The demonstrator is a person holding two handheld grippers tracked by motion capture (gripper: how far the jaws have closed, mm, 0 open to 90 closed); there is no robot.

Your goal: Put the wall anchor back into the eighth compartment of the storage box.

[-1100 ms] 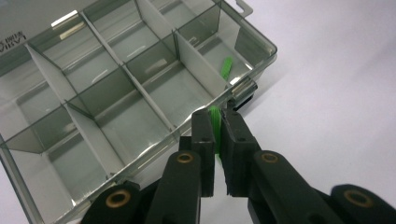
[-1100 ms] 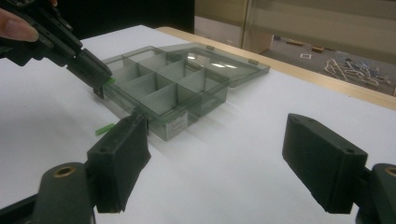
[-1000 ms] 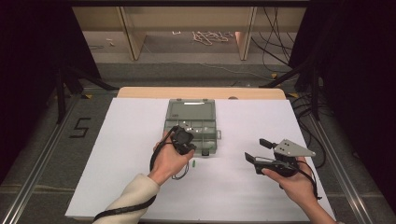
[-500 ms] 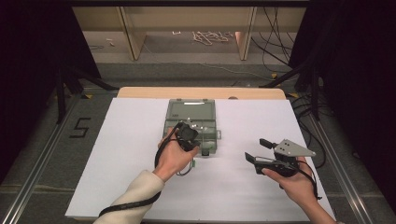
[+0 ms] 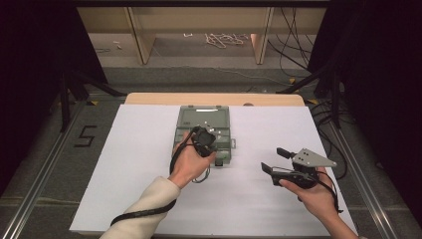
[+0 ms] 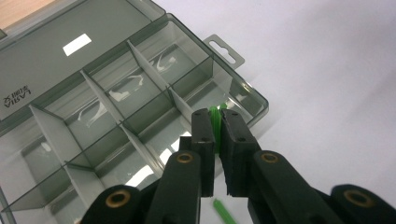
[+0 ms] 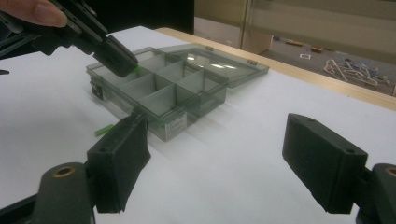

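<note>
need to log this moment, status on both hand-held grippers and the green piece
Left hand-held gripper shut on thin green plastic stick, over open grey clear plastic compartment box. Right hand-held gripper open, empty. Second green stick on white tabletop beside box.

You're at a lab recording station: beyond your tools, dark curtains flank a white-covered table, black stands and cables cross the floor.
</note>
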